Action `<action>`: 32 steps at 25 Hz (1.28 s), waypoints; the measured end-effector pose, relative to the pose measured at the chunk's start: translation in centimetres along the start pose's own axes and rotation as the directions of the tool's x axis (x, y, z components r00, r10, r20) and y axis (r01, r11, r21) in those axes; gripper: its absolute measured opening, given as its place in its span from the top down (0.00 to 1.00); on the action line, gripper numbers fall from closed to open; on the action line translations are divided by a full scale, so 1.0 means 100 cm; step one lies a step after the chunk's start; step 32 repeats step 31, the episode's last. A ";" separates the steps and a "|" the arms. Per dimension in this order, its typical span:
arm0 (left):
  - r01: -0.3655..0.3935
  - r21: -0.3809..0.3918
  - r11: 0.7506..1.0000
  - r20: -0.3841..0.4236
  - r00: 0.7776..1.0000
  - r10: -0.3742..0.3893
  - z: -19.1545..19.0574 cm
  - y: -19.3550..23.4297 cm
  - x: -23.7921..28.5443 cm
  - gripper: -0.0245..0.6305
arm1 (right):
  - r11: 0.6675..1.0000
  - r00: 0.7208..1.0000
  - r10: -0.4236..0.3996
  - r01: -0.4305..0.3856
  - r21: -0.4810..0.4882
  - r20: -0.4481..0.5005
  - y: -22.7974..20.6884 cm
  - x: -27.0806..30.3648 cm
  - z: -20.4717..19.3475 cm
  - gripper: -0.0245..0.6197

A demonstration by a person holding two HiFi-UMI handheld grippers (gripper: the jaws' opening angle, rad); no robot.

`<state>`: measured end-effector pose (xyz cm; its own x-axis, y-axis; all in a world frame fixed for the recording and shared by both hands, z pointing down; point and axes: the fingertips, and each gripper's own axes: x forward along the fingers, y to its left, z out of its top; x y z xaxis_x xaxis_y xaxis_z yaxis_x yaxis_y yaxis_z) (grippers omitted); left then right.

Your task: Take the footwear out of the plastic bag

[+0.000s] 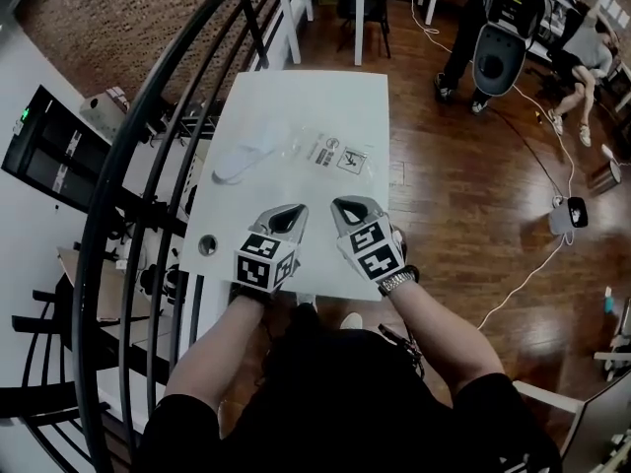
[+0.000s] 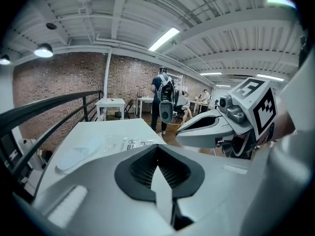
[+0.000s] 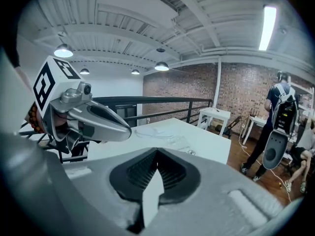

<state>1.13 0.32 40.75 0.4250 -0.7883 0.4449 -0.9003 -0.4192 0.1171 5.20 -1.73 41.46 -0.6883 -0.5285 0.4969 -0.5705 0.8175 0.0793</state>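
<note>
Left claw and right claw both shut, empty, at worktop 6 o'clock edge; slipper at their 11, bag at 12, in-or-out unclear; if in, next: open, pin bag, pull slipper.

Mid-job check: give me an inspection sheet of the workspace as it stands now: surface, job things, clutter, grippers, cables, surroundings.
Surface: white table, with a round hole near its left front corner.
Job's things: white footwear lies flat to the left of the clear plastic bag, apparently outside it; whether they touch cannot be told.
Clutter: nothing seen.
Grippers: left gripper and right gripper are both shut and empty, side by side over the table's near part.
Cables: white cable on the wooden floor to the right.
Surroundings: black railing on the left; a person stands beyond the table.
</note>
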 end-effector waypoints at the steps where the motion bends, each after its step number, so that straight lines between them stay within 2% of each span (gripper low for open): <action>1: 0.000 0.007 1.000 0.002 1.000 0.000 -0.001 -0.003 -0.001 0.94 | 1.000 1.000 0.002 -0.002 0.000 0.006 0.003 -0.001 -0.001 0.97; 14: -0.026 0.053 0.998 0.033 0.999 0.025 0.003 -0.020 -0.010 0.94 | 1.000 0.999 0.012 -0.011 -0.024 0.045 0.023 -0.010 -0.001 0.97; 32: -0.036 0.046 0.998 0.012 0.999 0.036 -0.005 -0.018 -0.005 0.94 | 0.999 0.999 0.018 -0.017 -0.033 0.046 0.023 -0.010 0.000 0.97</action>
